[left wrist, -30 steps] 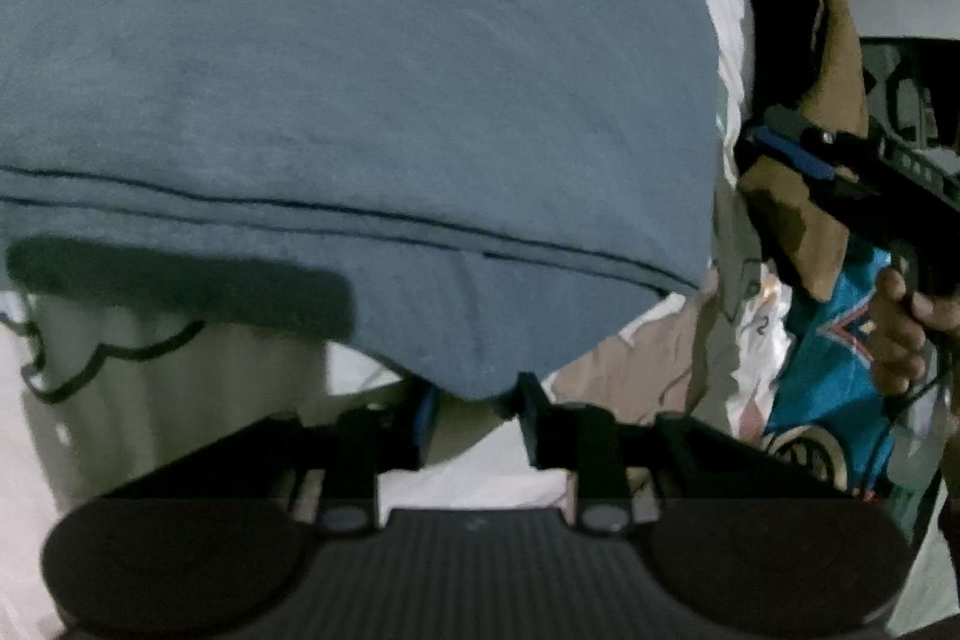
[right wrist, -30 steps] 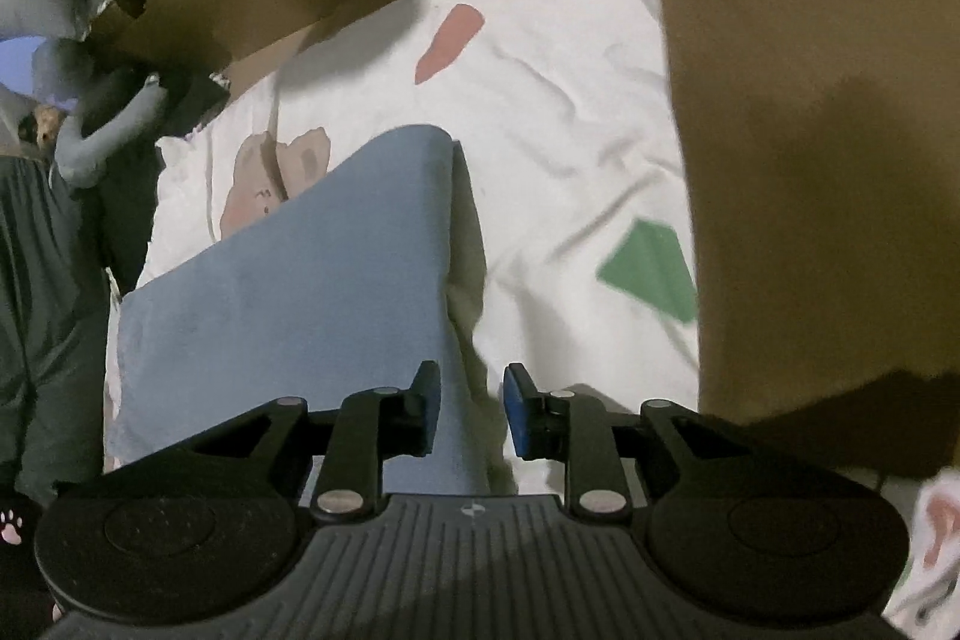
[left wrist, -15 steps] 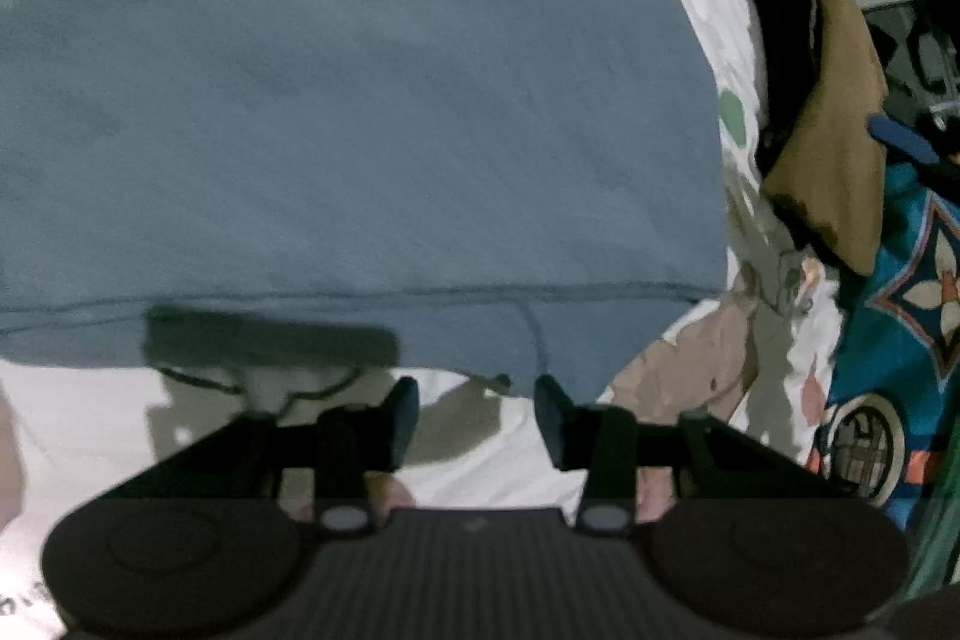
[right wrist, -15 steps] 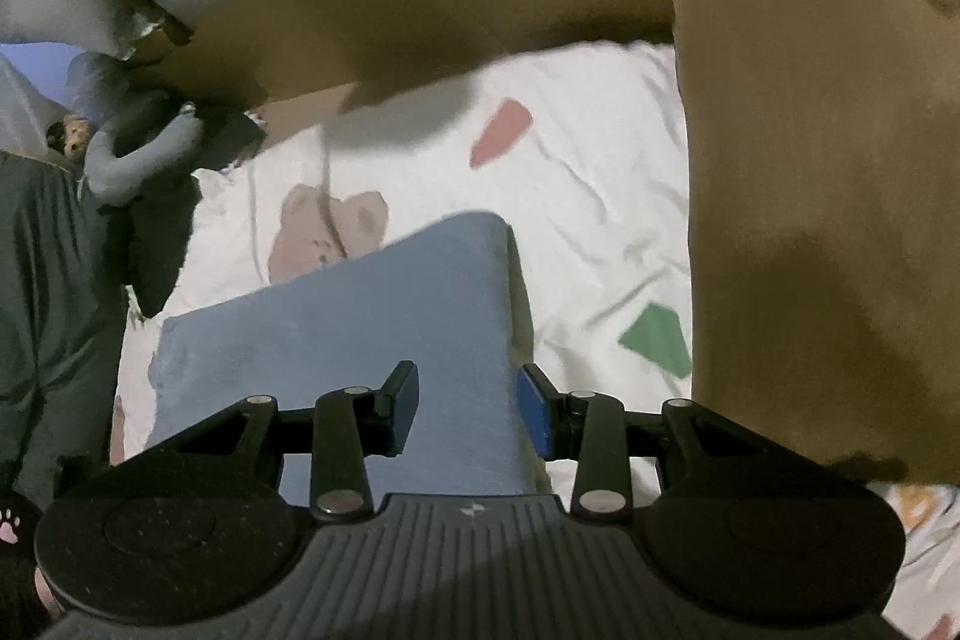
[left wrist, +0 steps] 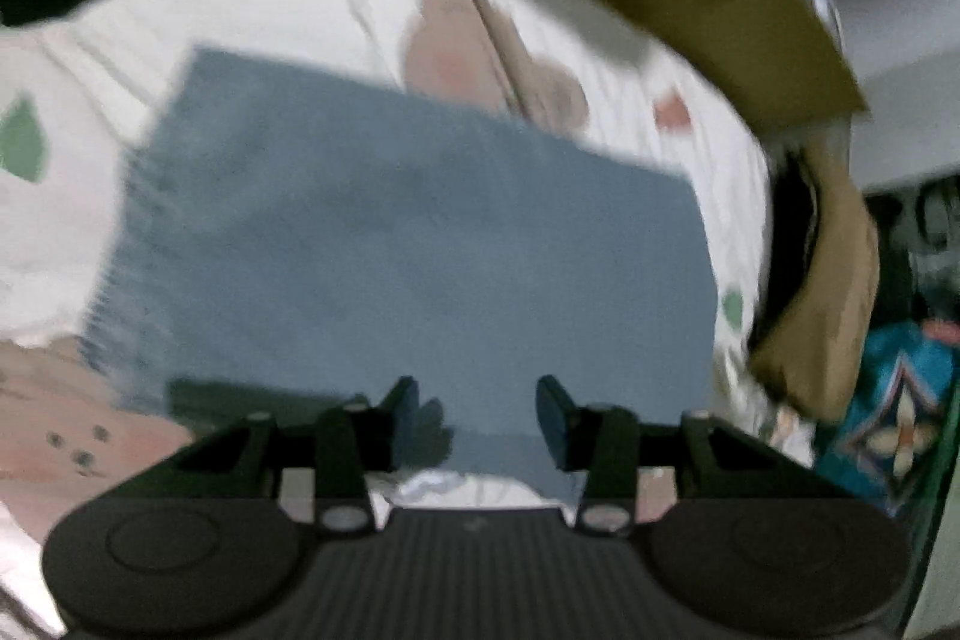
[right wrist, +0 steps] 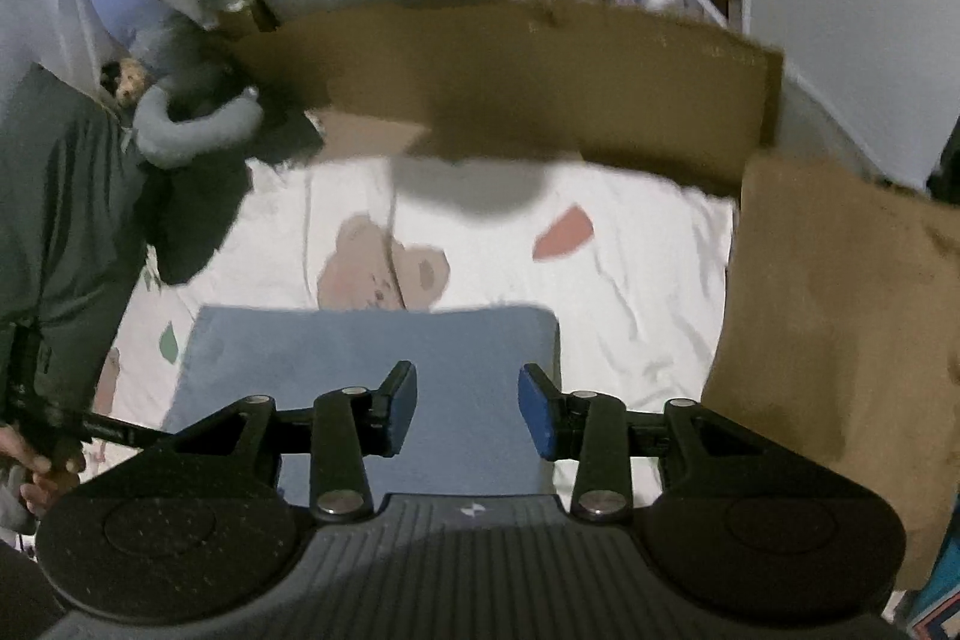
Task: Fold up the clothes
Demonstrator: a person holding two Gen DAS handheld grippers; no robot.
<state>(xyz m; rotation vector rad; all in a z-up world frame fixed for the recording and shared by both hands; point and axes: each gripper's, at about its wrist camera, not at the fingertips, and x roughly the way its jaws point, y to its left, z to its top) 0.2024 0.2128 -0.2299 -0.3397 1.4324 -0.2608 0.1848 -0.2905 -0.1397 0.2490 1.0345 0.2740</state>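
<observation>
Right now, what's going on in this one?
A person is folding clothes on a bed with a handheld gripper in each hand. A blue garment lies folded into a neat rectangle on the white patterned sheet. The left gripper and the right gripper both hover above it with nothing between their pads; their jaws have just been opening. A tan garment lies to the right, apparently the next piece to fold.

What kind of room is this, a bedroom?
Probably a bedroom. The folded blue garment lies on a white sheet printed with bears, like a bed. A soft grey plush toy and a tan garment lie beside it.
</observation>
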